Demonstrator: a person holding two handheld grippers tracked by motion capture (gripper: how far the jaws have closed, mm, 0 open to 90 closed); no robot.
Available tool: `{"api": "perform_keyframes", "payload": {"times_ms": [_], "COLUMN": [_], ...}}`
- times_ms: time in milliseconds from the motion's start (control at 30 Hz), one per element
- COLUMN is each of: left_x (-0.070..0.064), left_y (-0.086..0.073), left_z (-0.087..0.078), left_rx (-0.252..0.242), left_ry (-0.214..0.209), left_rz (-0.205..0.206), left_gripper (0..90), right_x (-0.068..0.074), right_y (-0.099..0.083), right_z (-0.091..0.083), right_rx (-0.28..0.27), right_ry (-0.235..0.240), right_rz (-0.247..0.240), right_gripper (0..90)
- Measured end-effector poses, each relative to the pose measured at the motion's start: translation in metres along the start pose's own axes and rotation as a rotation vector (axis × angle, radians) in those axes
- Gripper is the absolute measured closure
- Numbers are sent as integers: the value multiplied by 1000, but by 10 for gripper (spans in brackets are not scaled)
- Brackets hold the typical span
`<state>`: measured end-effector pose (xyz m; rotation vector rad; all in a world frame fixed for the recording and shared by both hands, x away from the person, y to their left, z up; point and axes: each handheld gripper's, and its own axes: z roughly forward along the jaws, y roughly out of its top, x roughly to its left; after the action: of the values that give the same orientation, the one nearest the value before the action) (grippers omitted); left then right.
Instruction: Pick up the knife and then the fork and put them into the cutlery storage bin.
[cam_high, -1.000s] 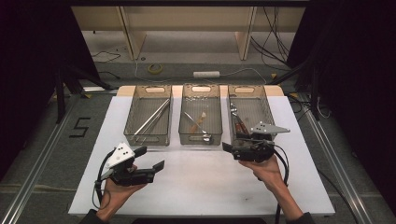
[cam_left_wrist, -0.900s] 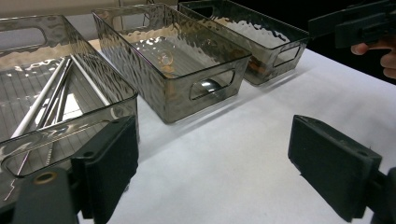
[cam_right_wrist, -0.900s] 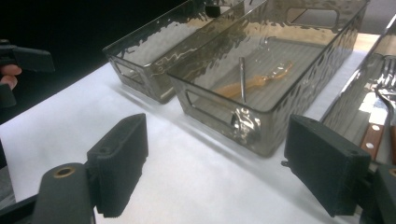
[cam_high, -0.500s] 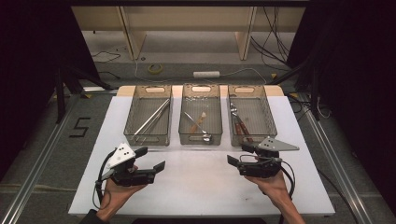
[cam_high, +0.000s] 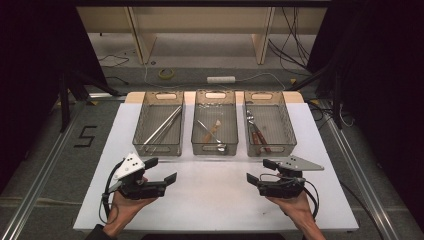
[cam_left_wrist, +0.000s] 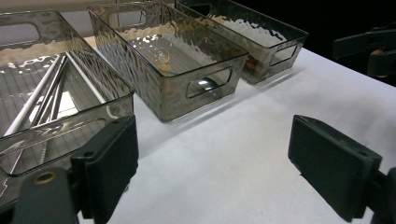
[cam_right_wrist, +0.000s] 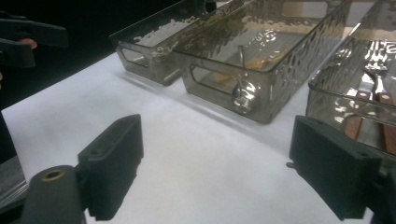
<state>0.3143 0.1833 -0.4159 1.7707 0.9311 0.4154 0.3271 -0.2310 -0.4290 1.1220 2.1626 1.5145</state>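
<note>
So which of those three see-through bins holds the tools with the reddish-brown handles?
On the white table, three smoky clear bins stand side by side along the far edge. Take the right bin, nearest the right gripper. Its neighbours hold long metal rods and a spoon; only this bin holds the wooden-handled tools.

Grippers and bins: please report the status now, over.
Left gripper open, empty, over the white table. Right gripper open, empty, in front of the right bin with wood-handled tools. Nothing between grippers and bins.
</note>
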Motion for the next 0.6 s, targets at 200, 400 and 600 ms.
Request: {"api": "perform_keyframes", "payload": {"times_ms": [200, 400, 600], "left_x": [0, -1, -1], "left_y": [0, 0, 0], "left_z": [1, 1, 1], "left_rx": [5, 6, 6], "left_ry": [-3, -8, -8], "left_rz": [4, 4, 4], "left_gripper": [157, 157, 157], "right_x": [0, 3, 3], "right_y": [-4, -8, -12], "right_z": [-4, -5, -7], "right_rx": [2, 18, 25], "right_ry": [-31, -43, -43], "right_rz": [4, -10, -3], "right_gripper": [157, 156, 156]}}
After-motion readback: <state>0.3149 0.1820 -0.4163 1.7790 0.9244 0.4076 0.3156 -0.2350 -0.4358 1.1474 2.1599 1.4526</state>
